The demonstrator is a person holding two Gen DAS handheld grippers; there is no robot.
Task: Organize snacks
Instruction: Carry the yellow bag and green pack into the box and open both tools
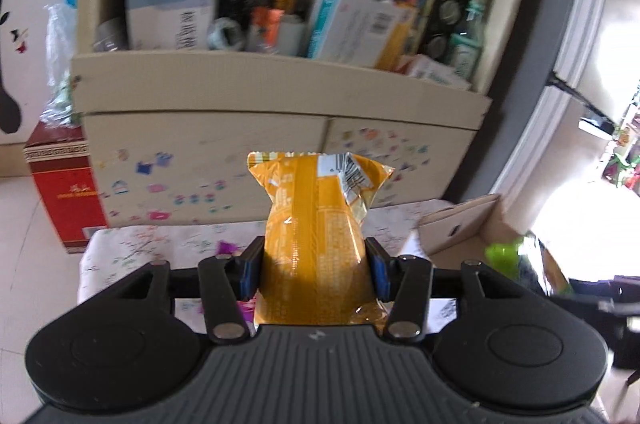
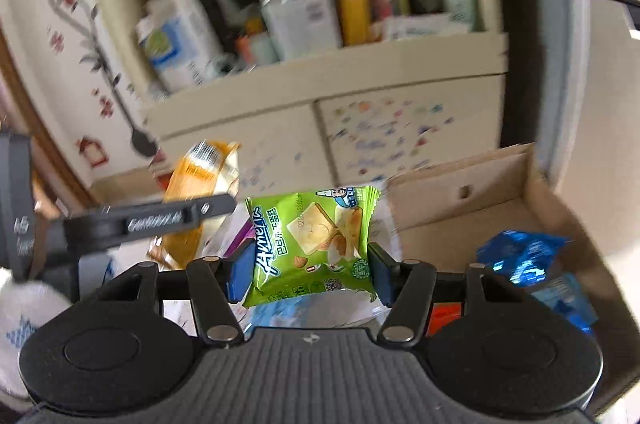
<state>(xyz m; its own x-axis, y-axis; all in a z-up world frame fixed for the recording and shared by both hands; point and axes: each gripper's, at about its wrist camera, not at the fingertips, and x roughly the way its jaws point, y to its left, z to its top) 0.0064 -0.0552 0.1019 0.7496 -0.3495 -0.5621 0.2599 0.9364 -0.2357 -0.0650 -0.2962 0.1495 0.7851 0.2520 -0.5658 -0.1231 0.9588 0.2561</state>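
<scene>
The cream shelf unit (image 1: pixel 280 80) fills the far side of both views, its open compartment crammed with cartons, bottles and tubes too blurred to name, its top cut off by the frame; the lower doors carry small coloured stickers. Below it a counter under a pale flowered cloth (image 1: pixel 160 244) is mostly hidden behind the tools. On the right an open cardboard box (image 2: pixel 480 192) of plain brown corrugated board holds crinkled blue foil packets (image 2: pixel 528 256), its near corner cut off. A red carton (image 1: pixel 64 192) stands on the floor at far left. The left tool (image 1: pixel 314 268) is clamped on an orange snack pack (image 1: pixel 316 224), a glossy pillow-shaped wrapper standing upright between the blue pads, its crimped top end and barcode pointing away and its near end hidden by the tool body. The right tool (image 2: pixel 306 272) grips a green cracker packet (image 2: pixel 312 244), flat and square, squeezed at its two side edges and held clear above the counter, just left of the box. What lies directly under that packet looks like pale wrappers, though blur makes this uncertain.
</scene>
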